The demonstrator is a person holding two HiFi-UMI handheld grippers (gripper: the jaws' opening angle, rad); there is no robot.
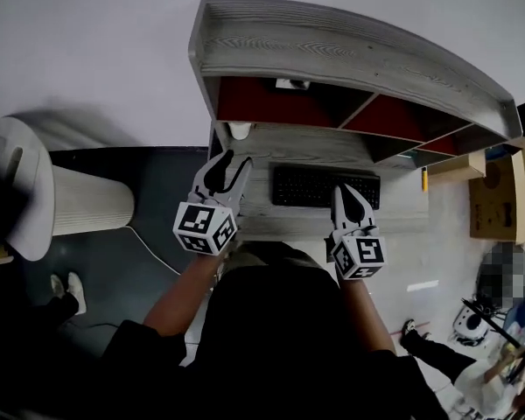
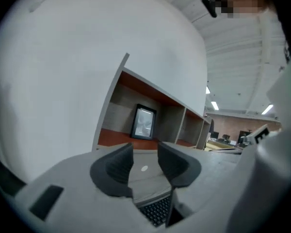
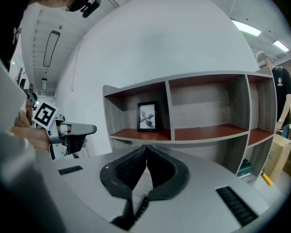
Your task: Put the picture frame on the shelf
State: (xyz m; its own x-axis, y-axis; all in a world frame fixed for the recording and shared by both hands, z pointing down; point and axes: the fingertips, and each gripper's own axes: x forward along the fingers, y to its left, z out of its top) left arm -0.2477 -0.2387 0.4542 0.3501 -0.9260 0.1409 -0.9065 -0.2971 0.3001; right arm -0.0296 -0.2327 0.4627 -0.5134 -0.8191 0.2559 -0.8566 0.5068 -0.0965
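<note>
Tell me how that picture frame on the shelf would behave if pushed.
The picture frame stands upright, tall and thin, so a push would probably tip it. Its pale front looks glazed, so it is likely fragile. It seems rigid and light.

No readable text, label, brand or number.

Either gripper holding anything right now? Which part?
Nothing is held. The left gripper has its jaws apart, nothing between them; the right gripper has its jaws together, empty. The picture frame stands on the shelf.
</note>
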